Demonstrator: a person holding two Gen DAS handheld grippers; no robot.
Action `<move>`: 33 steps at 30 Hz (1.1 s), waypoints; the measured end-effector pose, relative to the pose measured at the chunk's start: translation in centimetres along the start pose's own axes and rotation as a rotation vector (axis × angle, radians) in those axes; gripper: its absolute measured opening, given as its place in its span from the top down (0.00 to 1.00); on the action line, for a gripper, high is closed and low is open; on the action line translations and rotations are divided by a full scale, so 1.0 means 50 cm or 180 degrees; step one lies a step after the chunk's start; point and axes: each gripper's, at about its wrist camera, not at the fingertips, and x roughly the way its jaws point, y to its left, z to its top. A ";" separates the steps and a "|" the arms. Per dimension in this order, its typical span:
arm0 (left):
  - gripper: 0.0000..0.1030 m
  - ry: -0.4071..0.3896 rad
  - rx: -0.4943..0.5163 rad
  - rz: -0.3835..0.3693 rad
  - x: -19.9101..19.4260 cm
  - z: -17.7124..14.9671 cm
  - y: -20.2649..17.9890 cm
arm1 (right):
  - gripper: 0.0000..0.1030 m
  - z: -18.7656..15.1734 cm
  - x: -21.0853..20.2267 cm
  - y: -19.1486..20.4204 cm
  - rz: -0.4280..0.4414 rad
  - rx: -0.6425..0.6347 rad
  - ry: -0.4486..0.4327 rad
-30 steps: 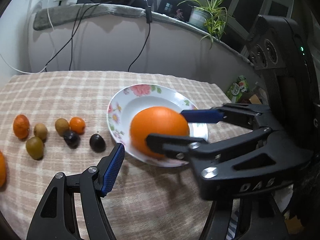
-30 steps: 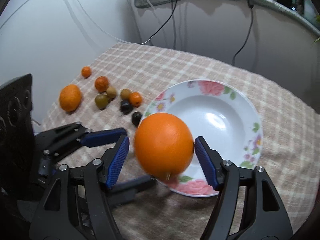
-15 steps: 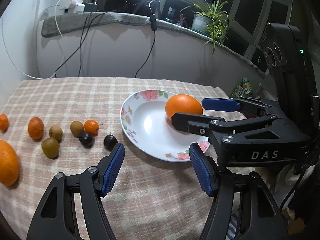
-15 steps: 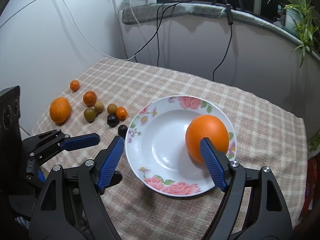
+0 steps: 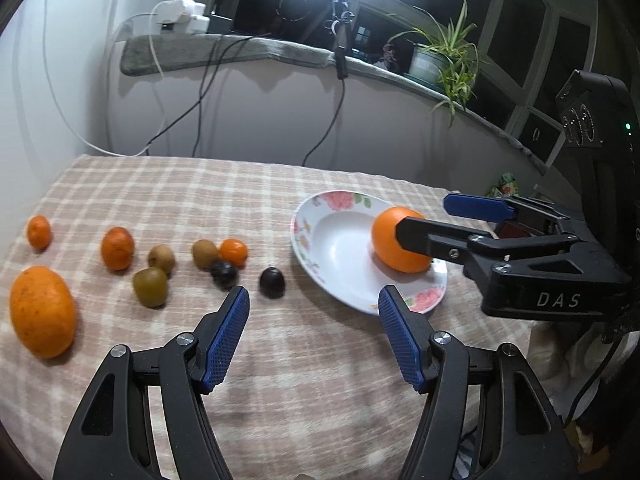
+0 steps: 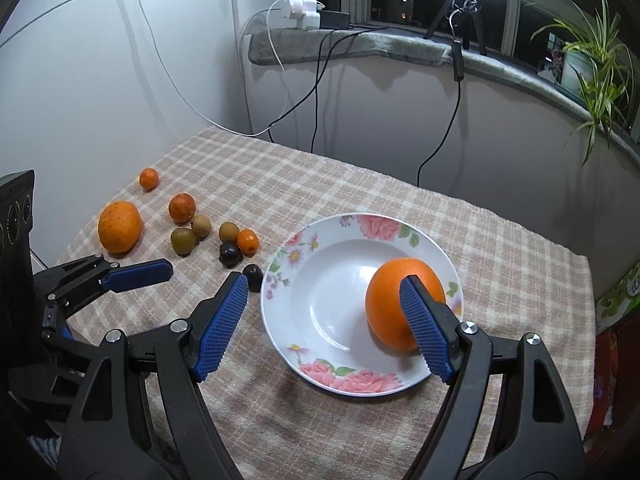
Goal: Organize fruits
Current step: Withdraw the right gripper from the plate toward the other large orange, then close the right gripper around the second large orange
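Large orange (image 6: 404, 304) resting in floral plate (image 6: 320, 364), right of frame centre, right gripper (image 6: 324, 328) jaws just opened wide, fruit released behind its right finger, left gripper (image 5: 314, 336) wide, empty, loose fruits (image 5: 160, 260) on checked cloth (image 5: 320, 392), left of frame.

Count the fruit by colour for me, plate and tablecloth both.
Orange: 5, one on the plate and four on the tablecloth
Green-brown: 3
Dark: 2
Total: 10

Orange (image 6: 404, 304) in plate (image 6: 320, 364) on tablecloth (image 6: 500, 248); loose fruits (image 6: 224, 236) left of plate.
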 end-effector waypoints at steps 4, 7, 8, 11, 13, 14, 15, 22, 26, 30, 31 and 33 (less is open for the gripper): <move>0.36 -0.0006 -0.0037 0.0074 -0.009 -0.005 0.020 | 0.16 0.005 0.003 0.011 0.0006 -0.0032 0.0003; 0.36 -0.0015 -0.0066 0.0138 -0.016 -0.009 0.038 | 0.15 0.007 0.005 0.020 0.0047 -0.0056 0.0001; 0.36 -0.0016 -0.0076 0.0153 -0.019 -0.010 0.044 | 0.15 0.009 0.008 0.024 0.0074 -0.0069 0.0009; 0.36 -0.0033 -0.0118 0.0230 -0.031 -0.015 0.065 | 0.15 0.012 0.014 0.033 0.0116 -0.0091 0.0012; 0.36 -0.0053 -0.0138 0.0290 -0.040 -0.018 0.078 | 0.15 0.016 0.019 0.041 0.0171 -0.0106 0.0022; 0.36 -0.0064 -0.0150 0.0319 -0.045 -0.019 0.085 | 0.15 0.018 0.023 0.047 0.0222 -0.0116 0.0029; 0.36 -0.0074 -0.0164 0.0350 -0.049 -0.021 0.091 | 0.15 0.019 0.024 0.050 0.0243 -0.0120 0.0035; 0.34 -0.0146 -0.0308 0.0588 -0.083 -0.031 0.150 | 0.15 0.031 0.046 0.088 0.0485 -0.0157 0.0093; 0.32 -0.0167 -0.0432 0.0723 -0.099 -0.039 0.191 | 0.15 0.044 0.059 0.117 0.0635 -0.0219 0.0125; 0.32 -0.0184 -0.0544 0.0867 -0.113 -0.051 0.232 | 0.15 0.058 0.078 0.147 0.0797 -0.0267 0.0182; 0.32 -0.0183 -0.0578 0.0893 -0.116 -0.054 0.244 | 0.15 0.062 0.084 0.154 0.0842 -0.0271 0.0201; 0.31 -0.0184 -0.0630 0.0923 -0.120 -0.060 0.262 | 0.15 0.067 0.095 0.169 0.0916 -0.0283 0.0240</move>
